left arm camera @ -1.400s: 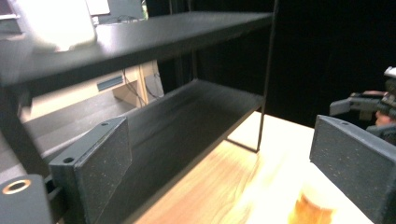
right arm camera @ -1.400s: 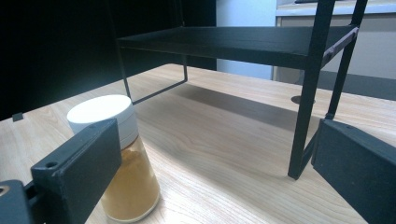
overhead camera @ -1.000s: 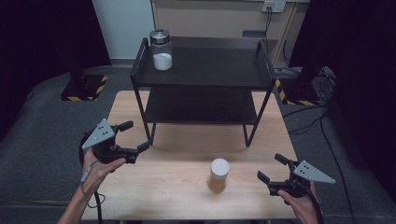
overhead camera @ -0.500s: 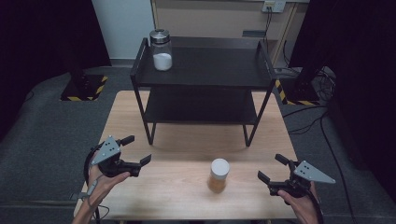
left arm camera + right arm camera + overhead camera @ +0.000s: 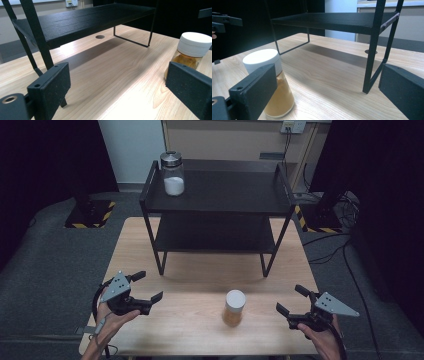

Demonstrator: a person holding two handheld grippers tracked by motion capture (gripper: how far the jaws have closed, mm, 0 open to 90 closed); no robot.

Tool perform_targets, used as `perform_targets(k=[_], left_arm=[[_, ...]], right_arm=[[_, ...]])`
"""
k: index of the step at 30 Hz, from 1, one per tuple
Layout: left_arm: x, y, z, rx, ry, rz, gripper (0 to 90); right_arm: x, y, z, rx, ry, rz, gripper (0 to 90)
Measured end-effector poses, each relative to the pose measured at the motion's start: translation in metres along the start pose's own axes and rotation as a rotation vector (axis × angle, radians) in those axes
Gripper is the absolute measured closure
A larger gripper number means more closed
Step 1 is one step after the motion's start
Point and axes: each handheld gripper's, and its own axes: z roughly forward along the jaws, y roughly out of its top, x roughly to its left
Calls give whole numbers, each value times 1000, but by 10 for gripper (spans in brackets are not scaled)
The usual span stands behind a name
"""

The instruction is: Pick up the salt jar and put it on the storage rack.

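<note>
Pale wood table (image 5: pixel 200 330) carries a white-capped jar (image 5: pixel 234 308) of amber powder near its front edge, upright, between the left gripper (image 5: pixel 142 286) and the right gripper (image 5: pixel 295 300), both low over the wood with jaws spread wide and holding nothing. From above I also see a glass jar (image 5: pixel 172 173) of white powder on the black rack (image 5: pixel 225 195) top. The gripper views instead catch the rack's underside and a round hole (image 5: pixel 100 36) in the tabletop beneath it.
</note>
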Motion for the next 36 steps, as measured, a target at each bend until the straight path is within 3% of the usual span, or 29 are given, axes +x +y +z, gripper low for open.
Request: perform_targets(k=[13, 16, 18, 24, 36], left_arm=[[6, -13, -13, -56, 78, -63, 44], [10, -17, -16, -86, 69, -89, 37], [8, -16, -17, -80, 81, -63, 37], [6, -15, -16, -60, 80, -37, 35], [8, -17, -15, -74, 45, -14, 32]], right_arm=[[0, 0, 0, 0, -7, 3, 21], [0, 0, -1, 0, -10, 5, 20], [1, 0, -1, 0, -13, 5, 20], [1, 0, -2, -3, -15, 3, 20], [1, 1, -1, 1, -14, 1, 20]])
